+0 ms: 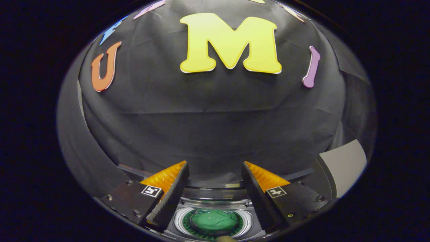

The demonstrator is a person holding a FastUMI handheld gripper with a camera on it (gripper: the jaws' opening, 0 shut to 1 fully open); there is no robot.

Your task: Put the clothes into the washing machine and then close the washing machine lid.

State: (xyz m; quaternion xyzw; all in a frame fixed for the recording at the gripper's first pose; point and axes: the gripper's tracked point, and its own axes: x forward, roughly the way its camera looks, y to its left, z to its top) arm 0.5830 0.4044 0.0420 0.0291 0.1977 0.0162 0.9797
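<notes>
Your gripper (215,178) hangs above the washing machine (215,206), fingers spread wide, holding nothing. Green clothes (213,222) lie inside the drum, below and between the fingers. Lid closing likely remains; the open stance suits that.

The gripper (215,168) points level ahead, its two fingers (169,198) spread wide apart with nothing between them

Clothes (215,222): plain green, lying inside the washing machine (215,201). Drum opening: ringed by a white band with a dark inner collar. Machine top: grey. Booth wall (208,127): black cloth. Panel (346,164) beside the wall: light grey. Gripper (215,174): fingers spread apart.
</notes>
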